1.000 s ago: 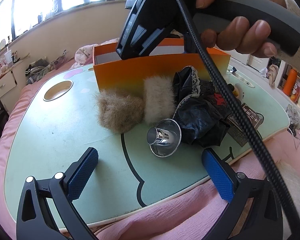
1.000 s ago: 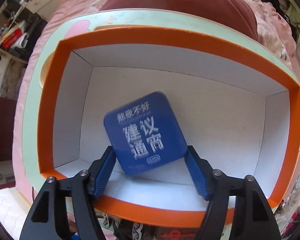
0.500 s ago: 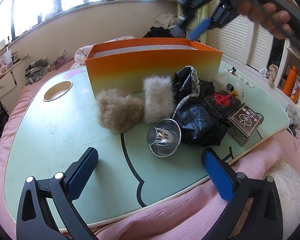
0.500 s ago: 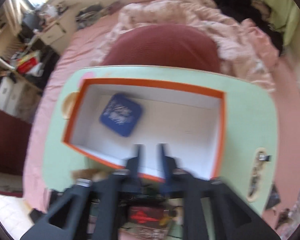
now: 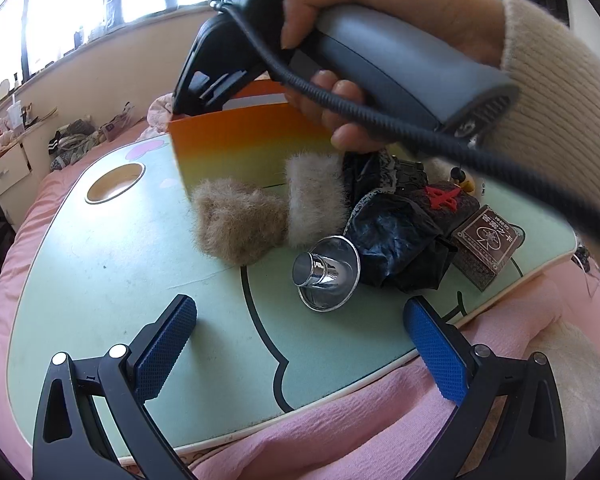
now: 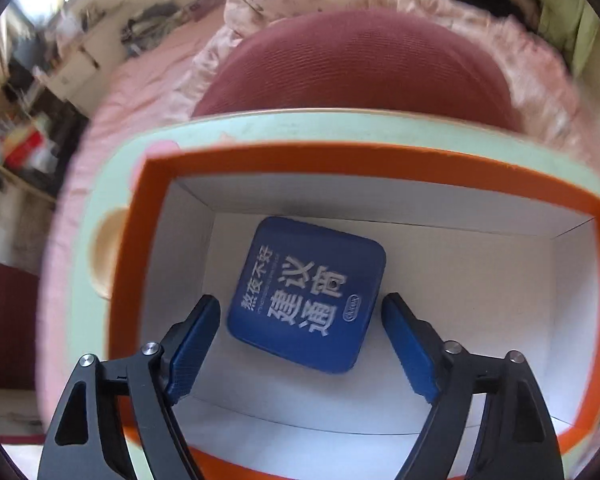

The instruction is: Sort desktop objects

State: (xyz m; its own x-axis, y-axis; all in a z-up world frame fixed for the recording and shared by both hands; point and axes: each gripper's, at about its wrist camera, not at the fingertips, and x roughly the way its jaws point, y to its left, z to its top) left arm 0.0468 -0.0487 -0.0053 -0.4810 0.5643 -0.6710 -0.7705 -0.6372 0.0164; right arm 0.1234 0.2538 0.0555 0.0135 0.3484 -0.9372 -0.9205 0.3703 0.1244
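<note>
Two grippers are working over a pale green bench (image 5: 100, 272) resting on a pink bed. The right gripper (image 6: 300, 336) is pointing steeply down into an orange box (image 6: 364, 160); its fingers (image 6: 192, 340) are standing apart and gripping nothing. A blue square tin (image 6: 306, 294) is lying flat on the box's white floor, between the fingers but apparently below them, not pressed. The left gripper (image 5: 300, 352) is hovering wide open and empty near the bench's front edge. Waiting beyond it are two fur pieces (image 5: 236, 224), a shiny metal funnel (image 5: 326, 274), crumpled black fabric (image 5: 396, 236) and a brown card box (image 5: 488, 246). Lifting the right gripper straight up should be clearing the box walls without nudging the tin.
</note>
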